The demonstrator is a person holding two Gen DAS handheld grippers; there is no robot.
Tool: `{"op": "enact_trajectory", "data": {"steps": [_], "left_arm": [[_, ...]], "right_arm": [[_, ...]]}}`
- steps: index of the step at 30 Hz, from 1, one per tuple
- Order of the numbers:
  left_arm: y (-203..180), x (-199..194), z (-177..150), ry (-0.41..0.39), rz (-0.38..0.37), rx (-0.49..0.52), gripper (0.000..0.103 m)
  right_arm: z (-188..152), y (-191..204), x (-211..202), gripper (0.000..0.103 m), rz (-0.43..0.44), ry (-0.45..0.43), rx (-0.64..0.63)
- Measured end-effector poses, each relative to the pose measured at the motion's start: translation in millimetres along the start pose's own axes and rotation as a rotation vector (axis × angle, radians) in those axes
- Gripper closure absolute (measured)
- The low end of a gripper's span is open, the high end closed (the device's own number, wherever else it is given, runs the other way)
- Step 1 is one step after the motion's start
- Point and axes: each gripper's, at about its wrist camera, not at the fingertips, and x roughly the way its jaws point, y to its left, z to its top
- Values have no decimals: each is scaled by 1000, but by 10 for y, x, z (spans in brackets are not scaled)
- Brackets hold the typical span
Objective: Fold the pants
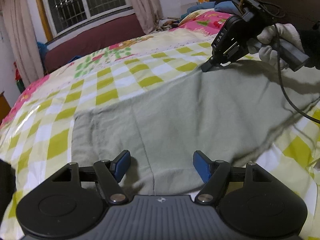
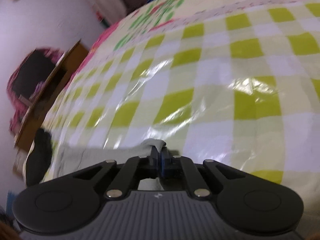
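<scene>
Pale grey-green cloth, the pants (image 1: 170, 116), lies spread across a bed (image 1: 60, 108) covered in a glossy sheet of yellow-green and white checks, seen from the left wrist camera. The left gripper (image 1: 161, 167) hangs just above the near end of the garment, its blue-padded jaws standing wide apart with nothing between them; a seam of the fabric runs up between the two fingers. At the far right of the garment, the right gripper (image 1: 208, 66) comes down onto the cloth's far edge, held by a hand in a white glove (image 1: 276, 44), with a dark cable (image 1: 288, 98) trailing from it across the fabric. Beyond the bed are a barred window (image 1: 84, 0) showing darkness, pale curtains (image 1: 18, 36), a maroon ledge below the window and a heap of blue and pink bedding near the head of the bed.

From the right wrist camera, blurred by motion, the right gripper (image 2: 160, 156) has its jaws drawn together on a small bunched fold of the pants (image 2: 154, 144), the pinched cloth standing up just past the fingertips. The rest of the garment trails off to the lower left over the checked sheet (image 2: 220, 76), whose surface shines with crinkled highlights. At the left edge stands a brown wooden piece of furniture (image 2: 46, 92) against a white wall, and a dark shape sits low beside the bed, too blurred to identify.
</scene>
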Motion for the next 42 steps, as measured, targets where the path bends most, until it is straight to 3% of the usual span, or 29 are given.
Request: {"op": "enact_trajectory", "data": {"steps": [2, 5, 8, 11, 15, 20, 25, 28, 34, 39, 40, 42], "left_arm": [[5, -37, -34, 12, 10, -11, 19], [26, -107, -70, 38, 30, -30, 17], [52, -220, -62, 41, 58, -25, 16], [43, -285, -50, 39, 110, 20, 16], [15, -259, -27, 56, 193, 55, 15], [-220, -432, 152, -13, 160, 105, 15], [-746, -369, 445, -41, 38, 181, 15], [-1098, -350, 602, -66, -28, 246, 15], [-1544, -315, 762, -80, -109, 324, 15], [-1700, -187, 814, -60, -130, 330, 15], [-1715, -155, 822, -57, -131, 327, 15], [-1721, -92, 824, -52, -130, 315, 15]], "right_arm": [[-15, -8, 81, 98, -27, 4, 35], [-38, 153, 31, 93, -79, -11, -22], [-133, 272, -326, 90, -115, -84, -65], [-452, 237, -928, 81, -187, -190, -75], [-1134, -195, -1844, 81, -331, -287, 109], [-2123, -840, -2868, 77, -503, -435, 433], [-2543, -1374, -3232, 76, -445, -643, 684], [-2452, -1621, -3182, 77, -414, -714, 729], [-2229, -2040, -3051, 78, -387, -773, 773], [-2088, -2298, -2937, 78, -266, -870, 850], [-2020, -2348, -2882, 81, -259, -859, 862], [-1928, -2368, -2842, 99, -279, -810, 873]]}}
